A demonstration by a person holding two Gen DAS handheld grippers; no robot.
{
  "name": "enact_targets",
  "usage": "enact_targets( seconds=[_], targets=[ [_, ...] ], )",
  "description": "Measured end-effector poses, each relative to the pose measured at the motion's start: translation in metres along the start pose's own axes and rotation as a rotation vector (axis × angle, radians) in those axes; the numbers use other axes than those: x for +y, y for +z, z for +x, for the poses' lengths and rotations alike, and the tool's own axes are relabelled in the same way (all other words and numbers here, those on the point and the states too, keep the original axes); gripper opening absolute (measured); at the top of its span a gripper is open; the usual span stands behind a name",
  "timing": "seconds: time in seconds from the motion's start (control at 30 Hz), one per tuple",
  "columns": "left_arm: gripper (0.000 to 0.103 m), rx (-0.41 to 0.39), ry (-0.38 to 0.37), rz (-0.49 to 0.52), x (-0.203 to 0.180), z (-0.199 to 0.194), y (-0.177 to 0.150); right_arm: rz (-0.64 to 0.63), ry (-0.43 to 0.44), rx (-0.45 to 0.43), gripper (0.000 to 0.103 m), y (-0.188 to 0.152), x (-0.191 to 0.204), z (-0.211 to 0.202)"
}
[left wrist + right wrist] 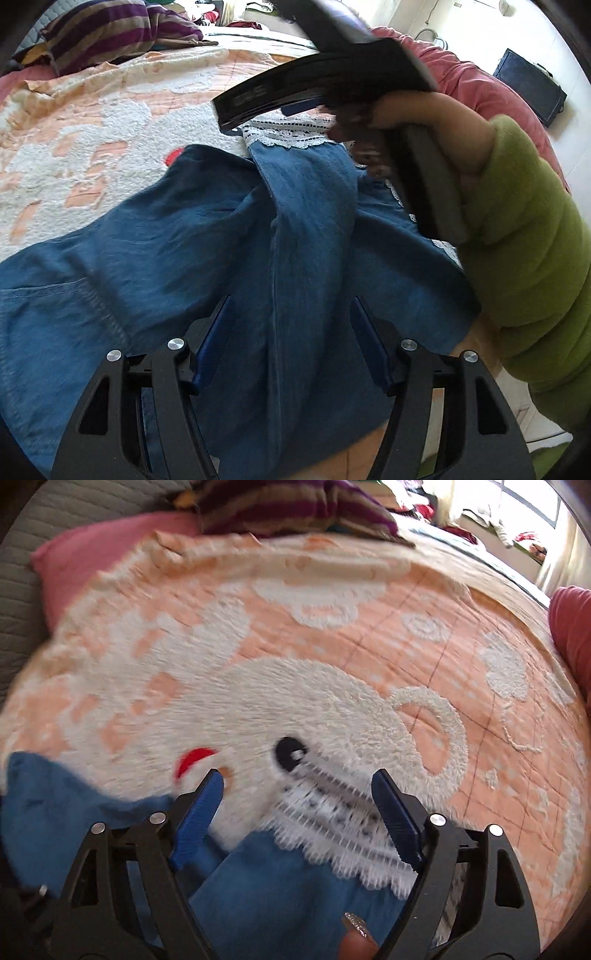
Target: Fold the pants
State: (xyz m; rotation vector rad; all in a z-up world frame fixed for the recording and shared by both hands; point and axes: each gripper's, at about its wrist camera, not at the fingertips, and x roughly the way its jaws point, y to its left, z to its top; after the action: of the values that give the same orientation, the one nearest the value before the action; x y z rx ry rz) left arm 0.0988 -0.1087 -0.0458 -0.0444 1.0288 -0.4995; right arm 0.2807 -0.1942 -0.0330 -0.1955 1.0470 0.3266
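where the blue pants [229, 258] lie crumpled on the peach bear-patterned blanket [332, 627] of the bed, both claws hang over them. the left claw [290, 325] is about half open above the pants' middle, a raised fold of cloth between its blue fingers [216, 332]; whether the pads press it is hard to tell. the right claw [295, 797] stands wide, gripping nothing, its fingers either side of the white lace hem [343, 834] at the pants' leg end. a hand in a green sleeve [524, 236] holds that right claw on the pants' right side. a striped pillow [110, 29] lies well beyond the pants.
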Motion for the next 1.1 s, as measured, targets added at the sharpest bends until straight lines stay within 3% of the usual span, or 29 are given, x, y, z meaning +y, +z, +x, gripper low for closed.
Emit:
enact_targets(
  seconds=[0.03, 0.17, 0.23, 0.3, 0.63, 0.67, 0.7, 0.73, 1.1],
  targets=[
    [0.045, 0.001, 0.003, 0.0, 0.001, 0.002, 0.0, 0.018, -0.014, 0.016, 0.069, 0.002, -0.003, 0.009],
    [0.039, -0.01, -0.004, 0.013, 0.003, 0.003, -0.001, 0.06, 0.01, 0.03, 0.044, 0.002, -0.016, 0.022],
    [0.039, -0.014, -0.013, 0.013, 0.004, 0.002, -0.001, 0.077, 0.055, -0.004, 0.015, 0.001, -0.024, 0.013],
    [0.039, -0.019, -0.02, 0.013, 0.006, 0.002, -0.002, 0.1, 0.069, -0.047, 0.009, -0.004, -0.034, -0.004],
    [0.037, -0.05, -0.023, 0.011, 0.019, -0.011, -0.01, 0.224, 0.083, -0.245, 0.006, -0.06, -0.095, -0.117],
    [0.031, -0.051, -0.019, 0.019, 0.02, -0.013, -0.009, 0.237, 0.082, -0.262, 0.006, -0.069, -0.099, -0.128],
    [0.011, -0.056, -0.024, 0.031, 0.021, -0.016, -0.01, 0.257, 0.084, -0.281, 0.006, -0.084, -0.105, -0.142],
    [0.004, -0.059, -0.03, 0.036, 0.02, -0.019, -0.011, 0.269, 0.088, -0.287, 0.006, -0.09, -0.107, -0.147],
    [0.003, -0.11, -0.013, 0.233, 0.001, -0.059, -0.037, 0.365, 0.133, -0.24, 0.005, -0.213, -0.098, -0.204]
  ],
)
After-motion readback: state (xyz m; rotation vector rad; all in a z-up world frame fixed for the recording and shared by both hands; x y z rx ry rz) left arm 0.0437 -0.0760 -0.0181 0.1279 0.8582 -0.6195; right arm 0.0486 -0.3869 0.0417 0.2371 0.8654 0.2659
